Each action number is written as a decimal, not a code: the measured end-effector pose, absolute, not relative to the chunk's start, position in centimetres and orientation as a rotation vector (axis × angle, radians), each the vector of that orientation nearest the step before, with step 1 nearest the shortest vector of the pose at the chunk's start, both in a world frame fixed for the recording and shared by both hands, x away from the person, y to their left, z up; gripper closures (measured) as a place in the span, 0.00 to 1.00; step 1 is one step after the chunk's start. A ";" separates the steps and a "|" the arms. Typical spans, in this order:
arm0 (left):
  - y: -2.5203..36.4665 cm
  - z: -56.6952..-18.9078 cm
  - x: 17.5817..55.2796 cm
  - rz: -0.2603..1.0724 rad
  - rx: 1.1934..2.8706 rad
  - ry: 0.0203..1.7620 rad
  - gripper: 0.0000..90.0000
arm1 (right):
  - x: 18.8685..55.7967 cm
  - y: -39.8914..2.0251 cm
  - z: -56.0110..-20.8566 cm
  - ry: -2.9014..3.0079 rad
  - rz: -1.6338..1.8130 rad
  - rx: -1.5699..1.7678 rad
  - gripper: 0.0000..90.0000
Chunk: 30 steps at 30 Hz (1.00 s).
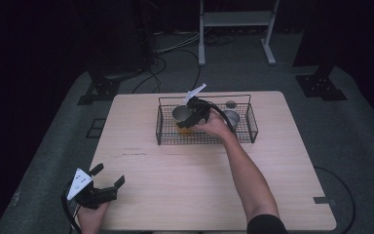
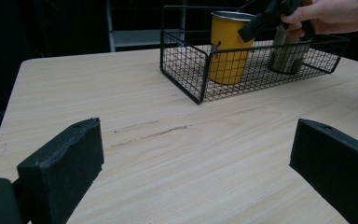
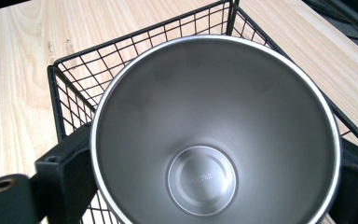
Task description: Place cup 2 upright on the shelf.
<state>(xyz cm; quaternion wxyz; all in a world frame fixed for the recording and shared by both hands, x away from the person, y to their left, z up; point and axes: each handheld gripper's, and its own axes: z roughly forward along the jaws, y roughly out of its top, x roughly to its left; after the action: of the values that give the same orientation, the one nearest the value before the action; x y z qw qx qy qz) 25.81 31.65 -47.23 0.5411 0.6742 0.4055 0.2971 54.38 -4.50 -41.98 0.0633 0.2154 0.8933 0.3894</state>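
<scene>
Nearest, the left gripper [image 1: 108, 181] rests idle at the table's [image 1: 190, 195] near left, jaws wide. The right gripper [image 1: 189, 120] clasps the yellow cup [image 2: 228, 46] standing in the wire basket's [image 1: 243, 137] left end. Judged step: lifting out, needing a straight rise clear of the steel cup [image 2: 286, 53].

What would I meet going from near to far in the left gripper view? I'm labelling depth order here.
Black left tongs → bare light wooden tabletop → black wire basket → yellow metal cup inside it → dark background with a pale shelf frame.
</scene>
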 end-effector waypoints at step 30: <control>31.4 -47.2 25.9 0.702 1.604 0.962 0.02 | 53.7 -5.9 -39.5 2.591 1.338 0.671 0.03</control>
<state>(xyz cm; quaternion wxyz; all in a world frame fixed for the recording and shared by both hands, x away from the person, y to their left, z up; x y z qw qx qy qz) 25.91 31.43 -47.23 0.5412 0.6752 0.4049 0.2955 53.74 -5.88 -39.48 0.0746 0.2236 0.8635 0.4459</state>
